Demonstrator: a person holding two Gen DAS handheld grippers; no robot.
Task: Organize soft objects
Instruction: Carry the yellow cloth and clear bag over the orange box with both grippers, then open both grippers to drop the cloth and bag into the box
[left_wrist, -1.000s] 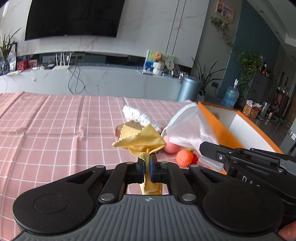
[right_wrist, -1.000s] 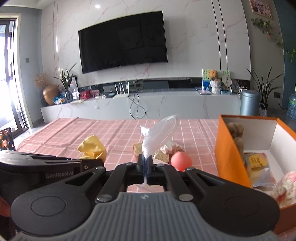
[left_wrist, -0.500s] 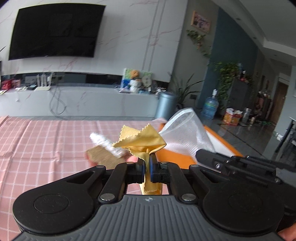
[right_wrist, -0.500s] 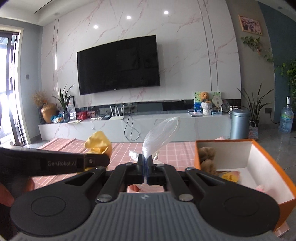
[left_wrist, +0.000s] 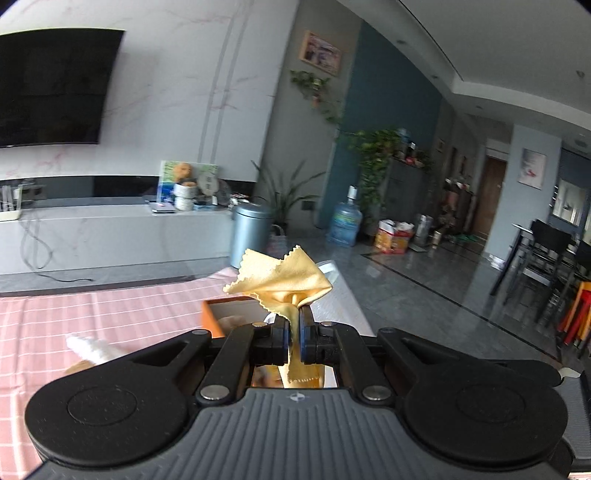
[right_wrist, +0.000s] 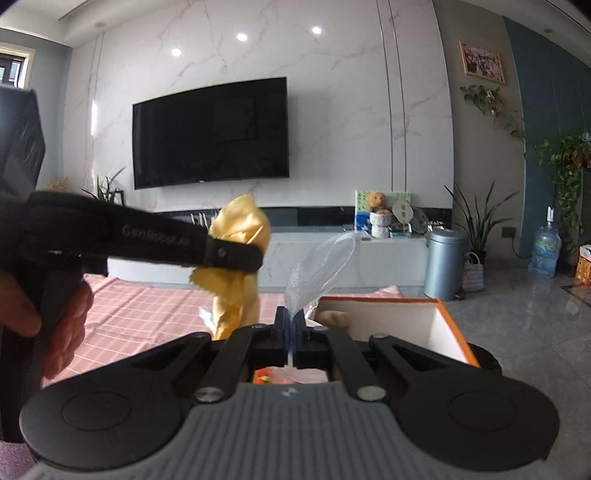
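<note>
My left gripper is shut on a yellow cloth with zigzag edges, held up in the air over the near end of the orange box. In the right wrist view the same yellow cloth hangs from the left gripper's fingers, left of centre. My right gripper is shut on a clear mesh pouch that stands up from its tips, just in front of the orange box. A brown plush toy lies inside the box.
The pink checked tablecloth covers the table, with a white fluffy item lying on it at the left. A hand grips the left tool's handle. Beyond the table stand a TV console, a grey bin and a water bottle.
Both grippers rose and swung right toward the orange box, carrying the cloth and the pouch. The toys on the table dropped out of view, and the box now lies under the fingertips.
</note>
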